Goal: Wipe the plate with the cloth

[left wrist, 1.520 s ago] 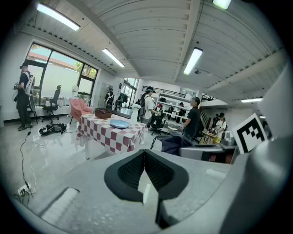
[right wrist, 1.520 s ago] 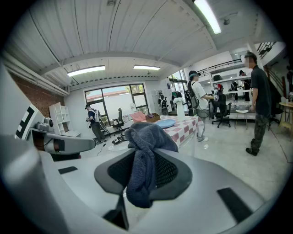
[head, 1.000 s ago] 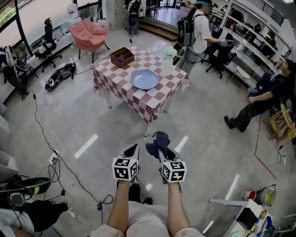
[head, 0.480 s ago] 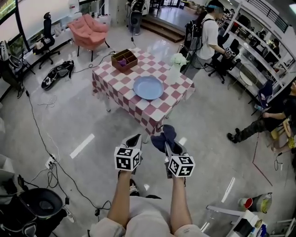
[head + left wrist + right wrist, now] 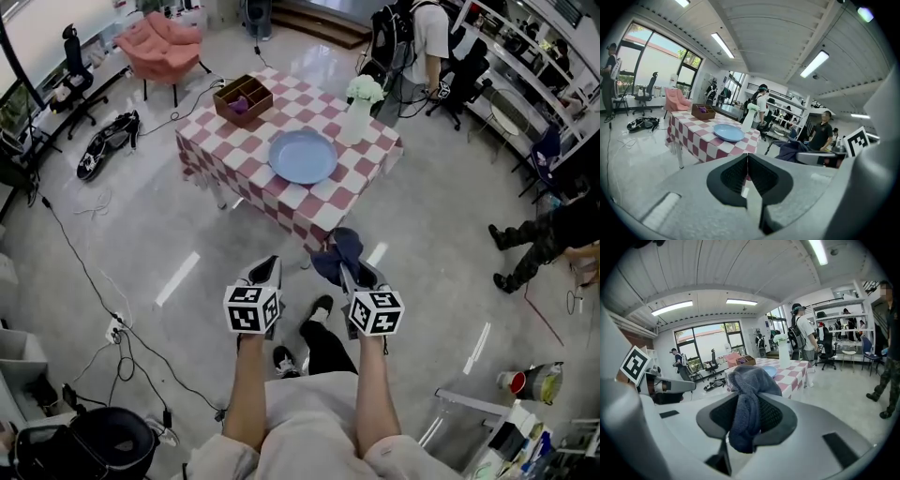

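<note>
Head view, vase (image 5: 357,120) beside plate (image 5: 302,157), box (image 5: 243,99) apart

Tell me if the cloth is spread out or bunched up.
Bunched up: the cloth is a crumpled wad pinched in the right gripper, with its folds drooping over the jaws rather than laid flat.
</note>
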